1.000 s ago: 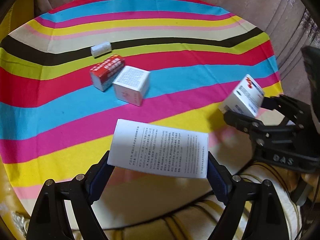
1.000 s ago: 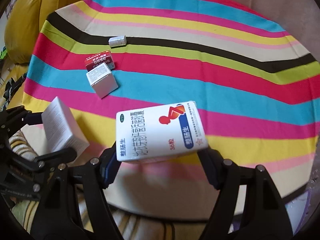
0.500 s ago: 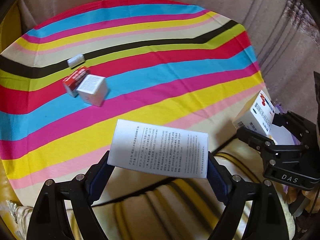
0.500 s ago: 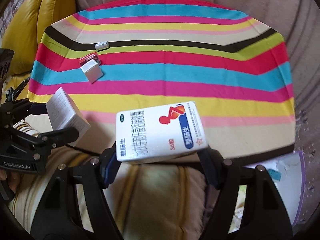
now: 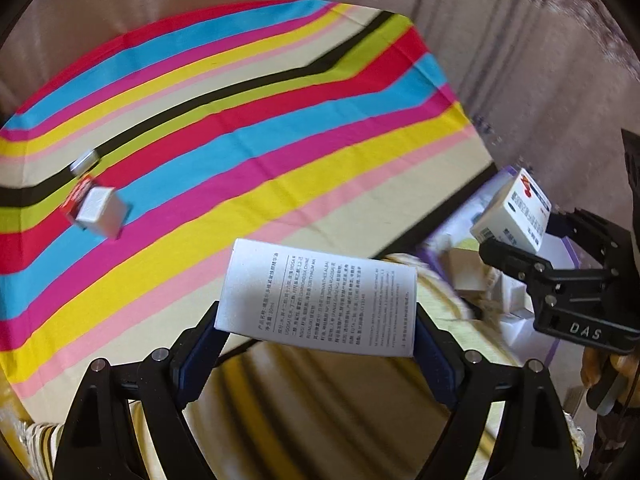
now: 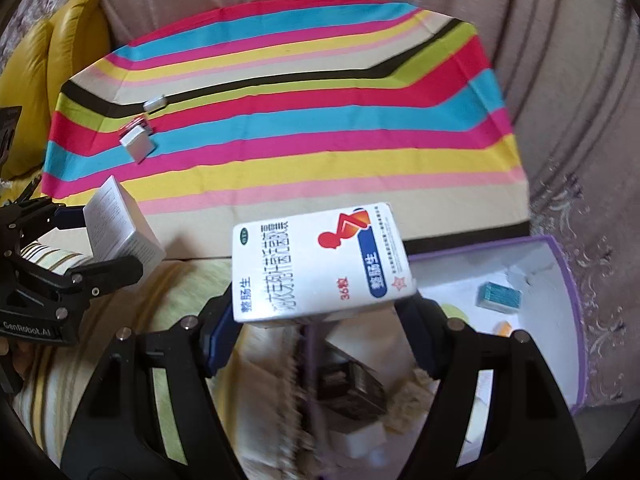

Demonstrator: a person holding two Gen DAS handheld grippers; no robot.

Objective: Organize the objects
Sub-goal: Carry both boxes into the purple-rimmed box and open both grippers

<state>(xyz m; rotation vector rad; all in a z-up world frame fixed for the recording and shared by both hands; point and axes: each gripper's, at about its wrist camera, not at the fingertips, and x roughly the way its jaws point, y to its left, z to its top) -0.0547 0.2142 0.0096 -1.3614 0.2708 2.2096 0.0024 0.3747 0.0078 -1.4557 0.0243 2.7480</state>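
- Left gripper (image 5: 316, 344) is clamped on a white box (image 5: 316, 298) covered in small black print, one blue pad on each end of it. It's held up in the air over the near edge of the striped cloth (image 5: 240, 128).
- Right gripper (image 6: 320, 320) is gripping a white medicine box (image 6: 320, 262) with a red figure logo and a blue label, again pinched end to end, clear of any surface.
- From the right wrist view, that medicine box hangs right by the near corner of a purple bin (image 6: 572, 280), which sits off the cloth's right side. There's already a small teal box (image 6: 498, 298) and some other bits in there, too blurry to call.
- The two grippers are side by side, each one showing at the edge of the other's camera.
- Still sitting on the cloth, far left: a silver-white box (image 5: 100, 212) touching a red box (image 5: 78, 196) behind it, and a little white box (image 5: 85, 162) just past those on the black stripe.
- Yellow cushion (image 6: 52, 80) off the far left of the cloth, beige sofa fabric behind everything.
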